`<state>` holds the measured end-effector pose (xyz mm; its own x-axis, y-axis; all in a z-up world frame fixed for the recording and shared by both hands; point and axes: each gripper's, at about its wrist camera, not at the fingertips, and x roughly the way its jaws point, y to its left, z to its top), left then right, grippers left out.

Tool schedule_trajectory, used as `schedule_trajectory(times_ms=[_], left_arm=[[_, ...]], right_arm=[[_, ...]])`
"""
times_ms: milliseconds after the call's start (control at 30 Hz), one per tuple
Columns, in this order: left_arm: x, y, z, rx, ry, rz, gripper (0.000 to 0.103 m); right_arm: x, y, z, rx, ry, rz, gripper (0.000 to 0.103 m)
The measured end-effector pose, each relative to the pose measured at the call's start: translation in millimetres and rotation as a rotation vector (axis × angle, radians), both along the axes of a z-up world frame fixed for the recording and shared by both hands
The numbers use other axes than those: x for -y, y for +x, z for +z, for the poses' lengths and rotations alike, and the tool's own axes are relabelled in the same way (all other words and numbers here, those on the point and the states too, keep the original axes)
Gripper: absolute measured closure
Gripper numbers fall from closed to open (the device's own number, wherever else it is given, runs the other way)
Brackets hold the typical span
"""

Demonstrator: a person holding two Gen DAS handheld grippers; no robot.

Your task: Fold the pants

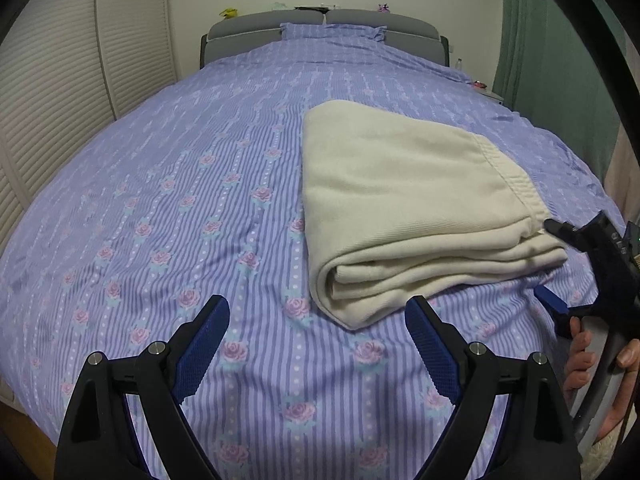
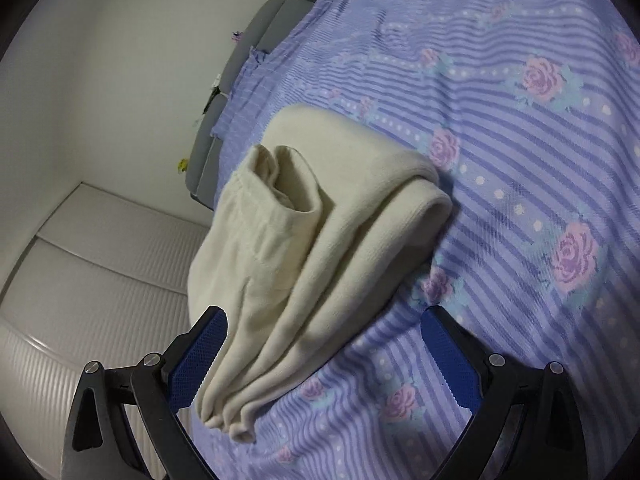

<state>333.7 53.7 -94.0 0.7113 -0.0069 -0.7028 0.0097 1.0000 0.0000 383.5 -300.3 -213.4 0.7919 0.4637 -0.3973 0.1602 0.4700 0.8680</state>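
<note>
Both grippers' fingers gape empty; folded cream pants (image 1: pixel 408 208) lie on the bedspread (image 1: pixel 180 200) between right fingers (image 2: pixel 200 356).

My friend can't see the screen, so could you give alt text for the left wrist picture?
Cream pants lie folded on a bed with a purple rose-striped cover. The left claw hangs open and empty in front of them. At right, a hand holds the right claw, open beside the pants.
</note>
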Motion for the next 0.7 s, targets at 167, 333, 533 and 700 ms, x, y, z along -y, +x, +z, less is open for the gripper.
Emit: schedule_trajectory(times_ms=[167,333,533,700], left_arm=[[-5,16,-1,-0.023,-0.055,0.035,0.013],[-1,26,5,-0.017,-0.095,0.043,0.013],[3,26,7,-0.009,-0.078,0.024,0.013],[-2,30,10,-0.016,-0.152,0.04,0.013]], right_arm=[[3,31,-2,-0.013,0.022,-0.025,0.0],[8,39,-3,-0.013,0.053,-0.056,0.0],[19,40,13,-0.036,0.057,-0.083,0.0],[25,35,51,-0.106,-0.187,-0.068,0.0]])
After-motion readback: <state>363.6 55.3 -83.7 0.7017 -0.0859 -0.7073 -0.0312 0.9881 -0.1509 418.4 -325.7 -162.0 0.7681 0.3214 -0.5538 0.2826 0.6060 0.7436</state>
